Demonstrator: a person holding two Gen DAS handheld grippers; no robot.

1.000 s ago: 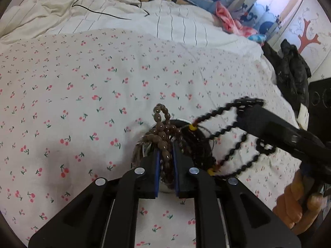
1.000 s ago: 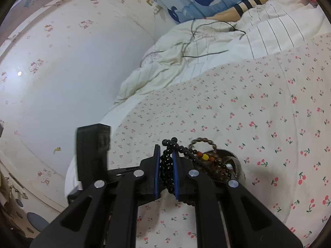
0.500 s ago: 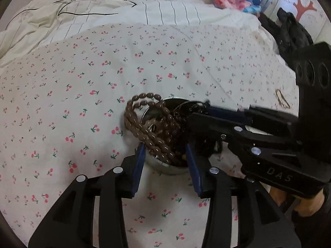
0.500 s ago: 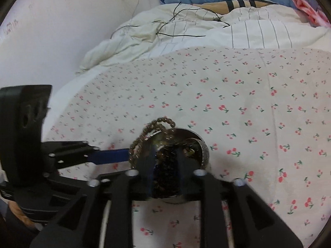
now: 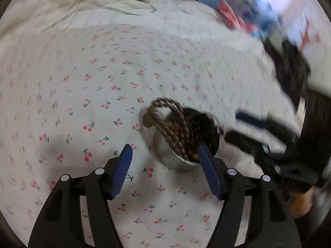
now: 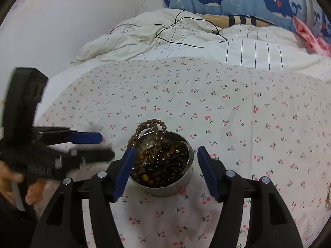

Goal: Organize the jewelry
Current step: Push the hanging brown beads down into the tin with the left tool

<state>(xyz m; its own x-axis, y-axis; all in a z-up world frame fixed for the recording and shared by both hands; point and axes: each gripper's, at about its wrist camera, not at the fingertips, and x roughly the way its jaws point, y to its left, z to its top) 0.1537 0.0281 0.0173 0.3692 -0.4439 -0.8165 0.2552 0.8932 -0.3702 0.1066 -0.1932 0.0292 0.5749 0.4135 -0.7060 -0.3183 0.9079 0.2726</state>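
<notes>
brown beads (image 6: 153,140) and black beads (image 6: 171,161) in metal bowl (image 6: 165,190); both grippers released

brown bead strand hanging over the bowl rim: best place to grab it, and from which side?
Grip the loop of the brown bead strand that arches over the far-left rim of the metal bowl. It sticks up clear of the black beads, so likely best to descend from above with jaws straddling the loop. The right gripper is open and nearest.

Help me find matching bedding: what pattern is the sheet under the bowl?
White with small red cherries, clearest in the right wrist view.
</notes>
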